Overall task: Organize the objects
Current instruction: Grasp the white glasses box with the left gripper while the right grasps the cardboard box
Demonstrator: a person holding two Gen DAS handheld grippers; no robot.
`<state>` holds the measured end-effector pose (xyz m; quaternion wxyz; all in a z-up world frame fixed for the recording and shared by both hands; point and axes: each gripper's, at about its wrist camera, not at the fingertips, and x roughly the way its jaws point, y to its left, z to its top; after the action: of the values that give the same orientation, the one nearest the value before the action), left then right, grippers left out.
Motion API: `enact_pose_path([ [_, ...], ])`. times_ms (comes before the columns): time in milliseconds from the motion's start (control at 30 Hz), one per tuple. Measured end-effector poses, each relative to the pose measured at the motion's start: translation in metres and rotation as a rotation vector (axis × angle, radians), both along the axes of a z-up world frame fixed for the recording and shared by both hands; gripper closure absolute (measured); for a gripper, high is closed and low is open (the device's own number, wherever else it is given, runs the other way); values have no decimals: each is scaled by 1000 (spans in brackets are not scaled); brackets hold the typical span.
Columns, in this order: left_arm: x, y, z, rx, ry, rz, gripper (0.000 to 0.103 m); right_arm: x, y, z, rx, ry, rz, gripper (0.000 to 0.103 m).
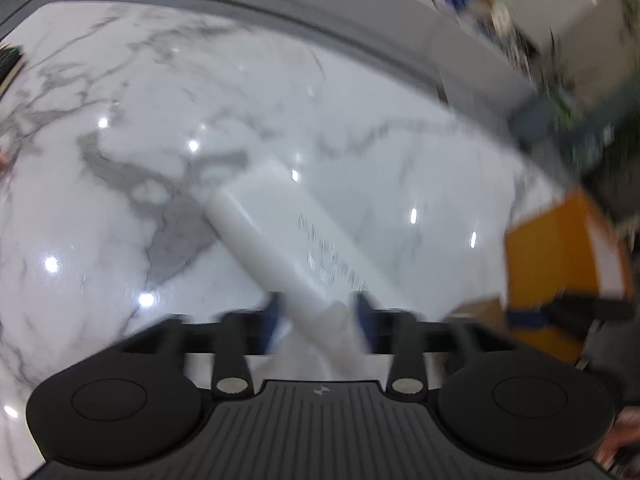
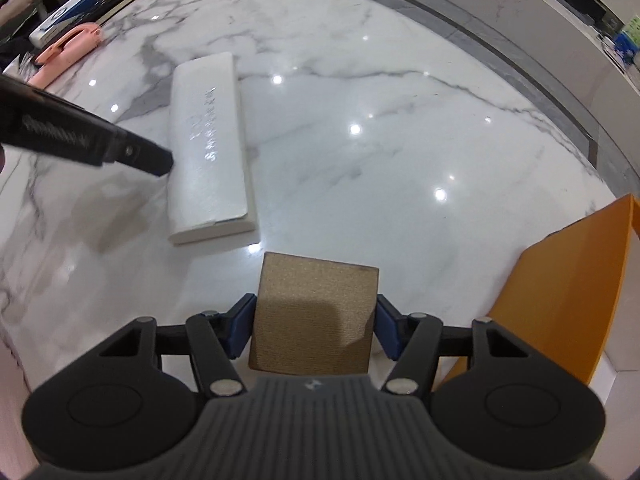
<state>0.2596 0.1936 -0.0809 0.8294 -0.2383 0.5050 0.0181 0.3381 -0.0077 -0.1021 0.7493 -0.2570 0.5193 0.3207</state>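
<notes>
Nearest, the right claw (image 2: 316, 330) grips the brown textured square box (image 2: 316, 316) beside the orange open container (image 2: 568, 292), while the left claw (image 1: 316, 312) straddles the long white box (image 1: 280, 236), unpinched, on the marble surface (image 2: 380, 152); neither looks stowed.

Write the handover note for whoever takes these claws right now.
Left claw: straddling one end of the white box; view blurred, so grip unconfirmed.
Right claw: shut on the brown box.
White box lies flat on the marble floor.
Orange box sits open to the right.
Pink item and clutter sit far left.
Done: brown box gripped.
Left: probably both boxes go into the orange box.
</notes>
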Motion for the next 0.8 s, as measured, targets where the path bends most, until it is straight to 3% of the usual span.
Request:
enact_pose_path([
  [167,9,-5,0,-30,6,135,22,14,1,0,-22,-25,-43,40],
  [267,19,-8,-8,-32,29,193,21,16,4,2,-9,-37,-44,40],
  [333,24,-11,-15,-16,51,240,16,16,5,2,-6,-47,-40,40],
  [467,34,-19,-24,49,96,301,16,12,7,0,-7,-70,-31,40],
  [633,43,-26,-28,125,131,309,16,14,7,0,1,-73,-31,40],
  [800,42,-28,-27,146,134,212,18,12,7,0,13,-66,-22,40],
])
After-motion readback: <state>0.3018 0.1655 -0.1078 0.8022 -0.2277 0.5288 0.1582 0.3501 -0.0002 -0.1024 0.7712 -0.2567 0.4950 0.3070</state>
